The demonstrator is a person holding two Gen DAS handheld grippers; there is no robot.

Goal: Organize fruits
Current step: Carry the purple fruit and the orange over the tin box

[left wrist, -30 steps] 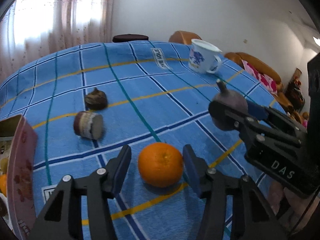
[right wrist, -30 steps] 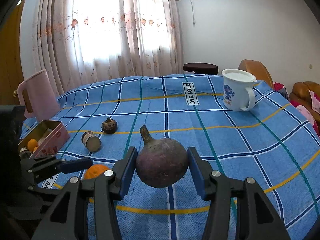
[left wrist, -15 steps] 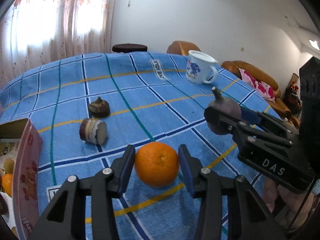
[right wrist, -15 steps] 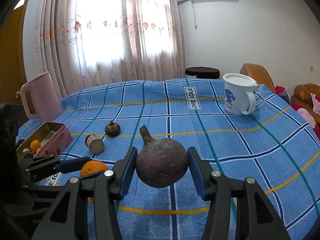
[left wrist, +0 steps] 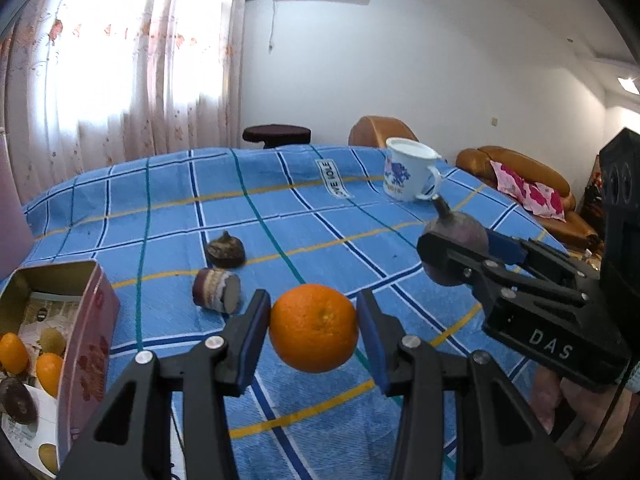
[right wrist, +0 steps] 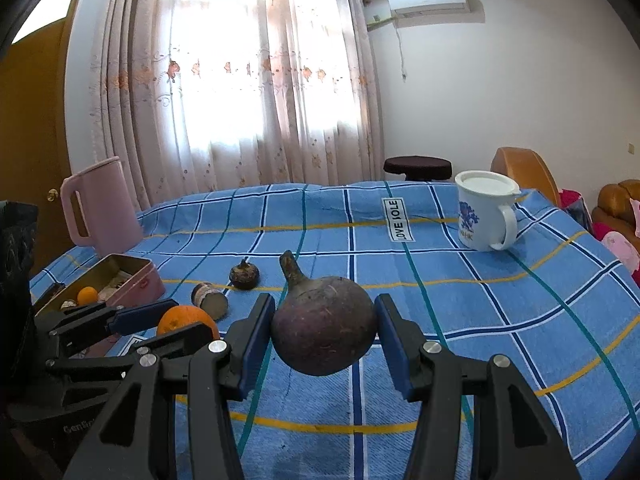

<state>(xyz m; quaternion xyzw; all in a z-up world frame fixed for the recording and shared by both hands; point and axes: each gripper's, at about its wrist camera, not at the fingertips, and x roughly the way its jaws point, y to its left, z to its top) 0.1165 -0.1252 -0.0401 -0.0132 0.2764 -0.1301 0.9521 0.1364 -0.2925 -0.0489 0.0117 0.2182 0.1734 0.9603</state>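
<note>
Two fruits held at once, one in each of my grippers.

My left gripper (left wrist: pixel 314 334) pinched the orange (left wrist: pixel 313 328) in its jaws, clear of the blue checked surface (left wrist: pixel 280 224), with the open tin (left wrist: pixel 86 320) of fruit off to the left. My right gripper (right wrist: pixel 324 340) clamped the dark purple fruit (right wrist: pixel 324 330), perhaps a beet. Two small dark pieces (right wrist: pixel 244 276) lay beyond.

A round orange (left wrist: pixel 314 328) is clamped between two blue pads, lifted clear of the blue checked surface (left wrist: pixel 280 216). A dark purple, bulb-shaped fruit (right wrist: pixel 324 326) with a short stalk is also clamped and raised. Two small dark pieces (left wrist: pixel 218 290) lie on the cloth. The pink tin (left wrist: pixel 86 344) holds more small fruits.
</note>
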